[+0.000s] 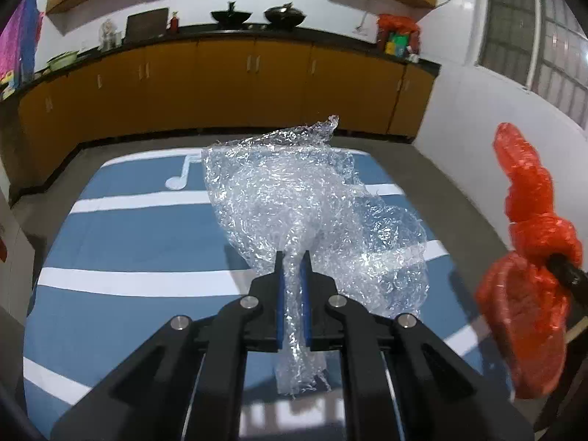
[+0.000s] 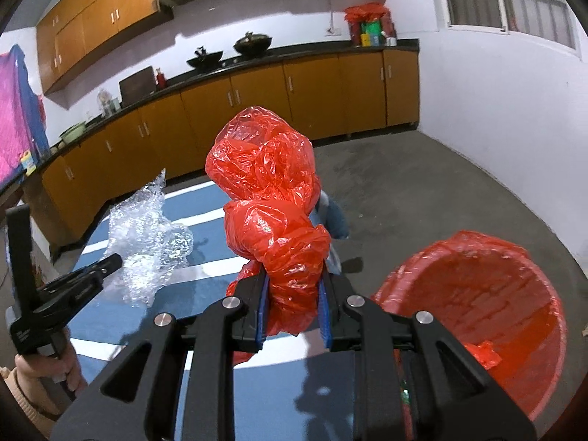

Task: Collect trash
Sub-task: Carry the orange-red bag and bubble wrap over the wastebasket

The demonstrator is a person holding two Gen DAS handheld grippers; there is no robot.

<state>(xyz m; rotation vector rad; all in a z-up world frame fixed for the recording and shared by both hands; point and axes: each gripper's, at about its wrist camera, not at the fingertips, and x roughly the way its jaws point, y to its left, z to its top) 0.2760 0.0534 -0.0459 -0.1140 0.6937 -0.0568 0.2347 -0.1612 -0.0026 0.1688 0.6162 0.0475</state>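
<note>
Left wrist view: the left tool (image 1: 293,268) pinches crumpled clear plastic wrap (image 1: 308,198) above the blue striped bench (image 1: 128,242). The right tool (image 2: 294,286) clamps a knotted red bag (image 2: 272,202), the red-lined bin (image 2: 477,294) just right of it, seemingly their destination.

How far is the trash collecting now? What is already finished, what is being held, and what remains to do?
Done: one red scrap already lies in the red-lined bin. In hand: the left gripper is shut on the clear bubble wrap, lifted off the blue mat; the right gripper is shut on the knotted red plastic bag. Left: both pieces are not yet dropped in the bin.
</note>
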